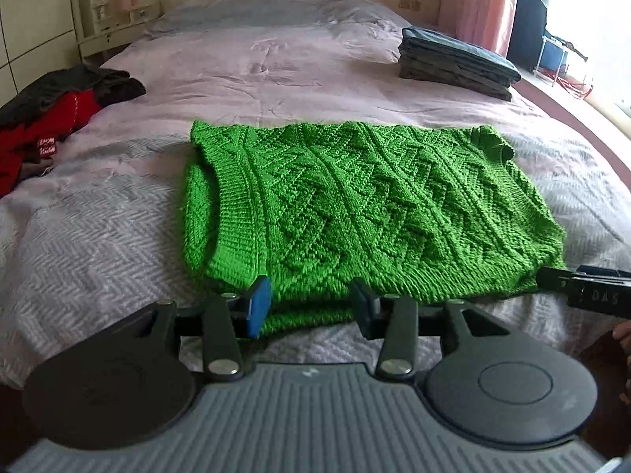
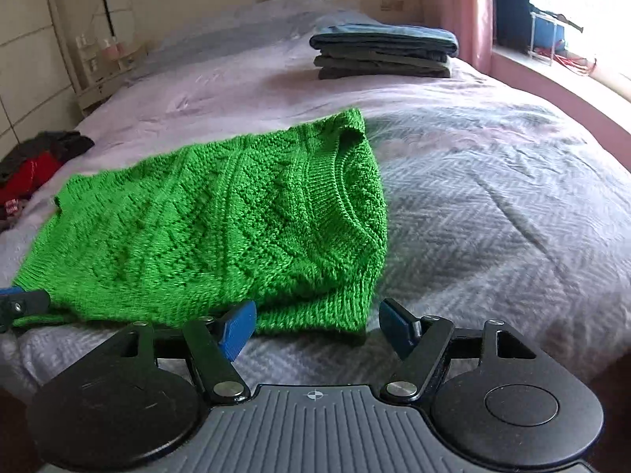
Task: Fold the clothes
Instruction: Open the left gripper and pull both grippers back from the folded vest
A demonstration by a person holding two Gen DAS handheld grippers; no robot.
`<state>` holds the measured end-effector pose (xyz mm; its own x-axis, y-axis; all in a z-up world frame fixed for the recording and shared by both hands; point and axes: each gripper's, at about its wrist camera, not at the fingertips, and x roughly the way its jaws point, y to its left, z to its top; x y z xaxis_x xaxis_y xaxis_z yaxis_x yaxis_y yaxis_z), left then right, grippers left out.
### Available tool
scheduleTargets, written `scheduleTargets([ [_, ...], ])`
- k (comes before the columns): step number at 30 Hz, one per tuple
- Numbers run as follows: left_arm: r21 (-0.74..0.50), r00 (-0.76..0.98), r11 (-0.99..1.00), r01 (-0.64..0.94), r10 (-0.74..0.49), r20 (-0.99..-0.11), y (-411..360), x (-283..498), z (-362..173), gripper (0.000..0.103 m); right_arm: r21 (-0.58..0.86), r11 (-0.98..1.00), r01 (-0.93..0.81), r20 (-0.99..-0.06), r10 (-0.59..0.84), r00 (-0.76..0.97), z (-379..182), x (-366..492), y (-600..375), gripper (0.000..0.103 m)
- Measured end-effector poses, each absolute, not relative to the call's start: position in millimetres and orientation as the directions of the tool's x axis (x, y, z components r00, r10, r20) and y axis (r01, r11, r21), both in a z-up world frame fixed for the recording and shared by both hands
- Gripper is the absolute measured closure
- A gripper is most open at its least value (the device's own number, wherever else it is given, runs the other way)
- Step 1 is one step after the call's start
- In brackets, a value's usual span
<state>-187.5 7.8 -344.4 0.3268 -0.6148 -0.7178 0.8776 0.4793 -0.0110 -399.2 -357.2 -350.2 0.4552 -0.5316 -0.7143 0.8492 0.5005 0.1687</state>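
One green sweater, two grippers, one folded stack.

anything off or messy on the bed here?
The red and black clothes lie in a loose heap at the bed's left edge, unlike the neat folded stack. The green sweater lies flat, half folded.

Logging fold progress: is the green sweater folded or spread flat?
Folded. The green sweater lies doubled, a second layer showing under its near edge, no sleeves sticking out.

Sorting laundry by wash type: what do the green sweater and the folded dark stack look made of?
Green sweater: chunky knit yarn, matte, shown by raised cable and zigzag stitches and ribbed edges; the fibre can't be told. Folded dark stack: smooth, flat woven-looking cloth in blue-grey tones, crisp folds; possibly cotton or denim.
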Motion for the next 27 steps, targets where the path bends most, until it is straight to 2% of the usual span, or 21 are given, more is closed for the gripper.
scheduleTargets([
  [27,0.024,0.368,0.505,0.863,-0.595,-0.715,37.3,-195.0,-325.5,0.059,0.203,0.458,0.865,-0.709,-0.540,0.453,-326.1,-407.6,-329.1,0.028],
])
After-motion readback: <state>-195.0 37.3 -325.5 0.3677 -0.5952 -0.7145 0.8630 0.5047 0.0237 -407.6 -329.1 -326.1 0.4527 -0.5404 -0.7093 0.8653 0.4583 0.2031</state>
